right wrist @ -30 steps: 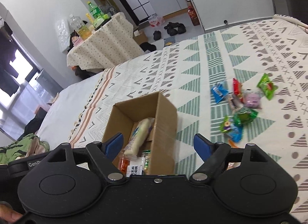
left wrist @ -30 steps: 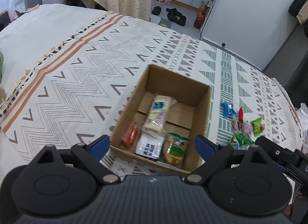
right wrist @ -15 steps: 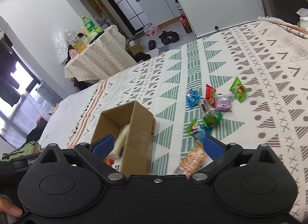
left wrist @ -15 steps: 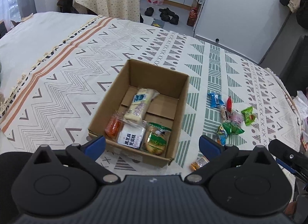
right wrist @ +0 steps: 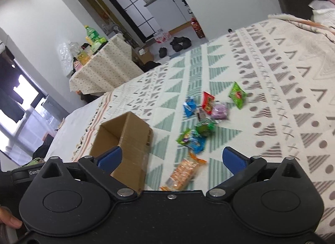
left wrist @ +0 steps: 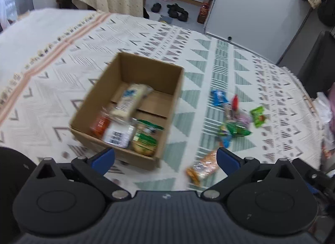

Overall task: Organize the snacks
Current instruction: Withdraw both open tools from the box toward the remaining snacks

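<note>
**A:** Ok, left to right, what's on the bed? I'm looking down the left wrist cam.

**B:** Far left it's just the patterned bedspread (left wrist: 52, 80). Then the open cardboard box (left wrist: 150, 70) sits left of centre. Inside it: a long pale packet (left wrist: 130, 99) lying lengthways, and along the near wall an orange packet (left wrist: 100, 123), a white-label packet (left wrist: 118, 136) and a green-topped packet (left wrist: 144, 141), all touching each other. It's blurry, so don't ask me to read the labels.

**A:** And to the right of the box?

**B:** A loose pile of small snacks (left wrist: 234, 116) well apart from the box, blue one farthest, green ones nearer. Closest to us is an orange cracker pack (left wrist: 204, 165), on its own, just beside the left gripper's (left wrist: 165, 157) right finger.

**A:** Grippers?

**B:** Left gripper has its jaws spread wide, nothing between them. The right gripper (right wrist: 172, 158) is the same: jaws released wide, gripping nothing. In its cam the cracker pack (right wrist: 184, 171) lies on the bedspread between the fingers, untouched, box (right wrist: 129, 135) to the left, pile (right wrist: 209, 114) farther off.
</note>
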Available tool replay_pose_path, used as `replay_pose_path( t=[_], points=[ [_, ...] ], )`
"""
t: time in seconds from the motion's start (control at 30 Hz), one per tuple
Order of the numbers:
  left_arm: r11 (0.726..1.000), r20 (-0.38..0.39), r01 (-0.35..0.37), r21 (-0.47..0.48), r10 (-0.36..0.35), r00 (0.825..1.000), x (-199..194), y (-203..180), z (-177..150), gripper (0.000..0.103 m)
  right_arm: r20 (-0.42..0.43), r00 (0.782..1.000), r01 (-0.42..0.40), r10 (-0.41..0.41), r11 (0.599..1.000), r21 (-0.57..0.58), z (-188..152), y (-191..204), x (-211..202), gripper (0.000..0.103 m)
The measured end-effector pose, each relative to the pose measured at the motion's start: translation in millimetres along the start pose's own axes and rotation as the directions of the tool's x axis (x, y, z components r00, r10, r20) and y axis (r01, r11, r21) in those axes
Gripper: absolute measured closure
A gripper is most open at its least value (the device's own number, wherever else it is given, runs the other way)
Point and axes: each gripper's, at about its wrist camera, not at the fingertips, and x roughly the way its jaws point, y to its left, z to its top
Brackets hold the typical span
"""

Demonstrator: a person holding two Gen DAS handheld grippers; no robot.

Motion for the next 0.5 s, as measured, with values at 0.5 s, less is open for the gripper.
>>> replay_pose_path(
  t=[0.5],
  points=[
    [0.999, -0.033, 0.006, 0.046, -0.004, 0.999, 36.2, -52.1, -20.3, 0.001, -0.005, 1.000, -0.019, 0.020, 0.993, 0.119, 1.5, -46.6, 9.3, 0.004]
  ],
)
